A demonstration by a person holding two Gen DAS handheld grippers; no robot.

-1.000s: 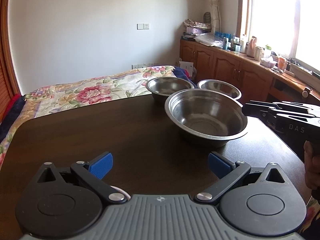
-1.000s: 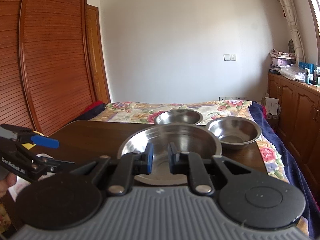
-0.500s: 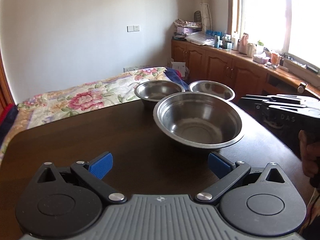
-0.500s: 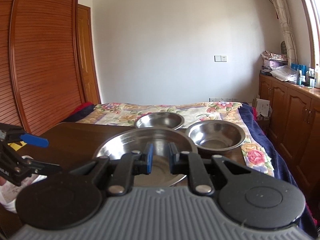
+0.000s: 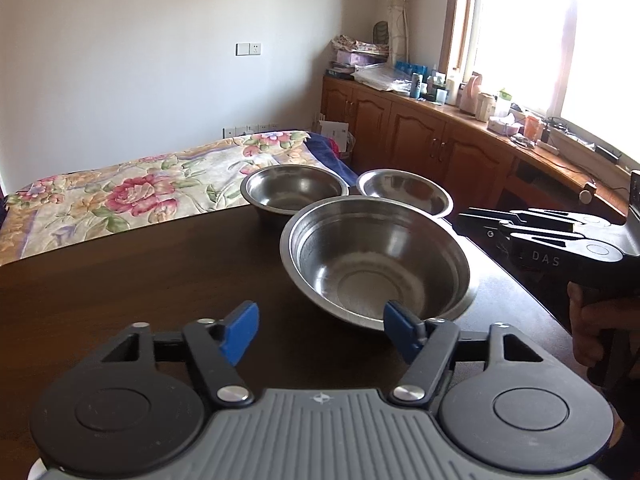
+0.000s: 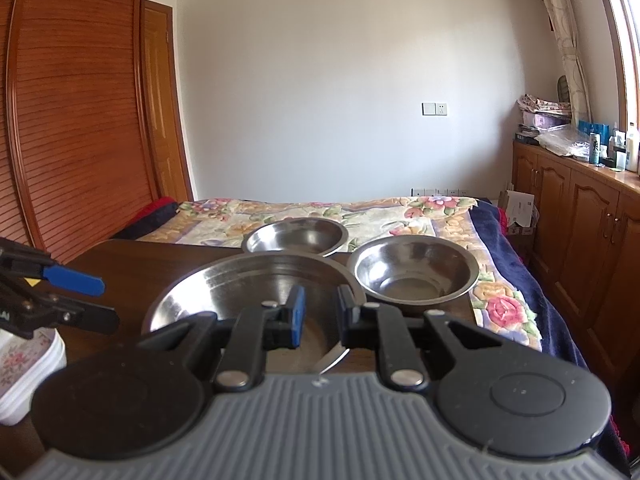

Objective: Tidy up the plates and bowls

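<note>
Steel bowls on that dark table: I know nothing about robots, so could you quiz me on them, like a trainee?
1. How many steel bowls stand on the table?
2. True or false: the left gripper is shut on the large bowl.
3. Seen from the left wrist view, the two smaller bowls sit where? A) behind the large bowl B) inside it C) in front of it

Key
1. Three.
2. False: it is open and holds nothing.
3. A.
</note>
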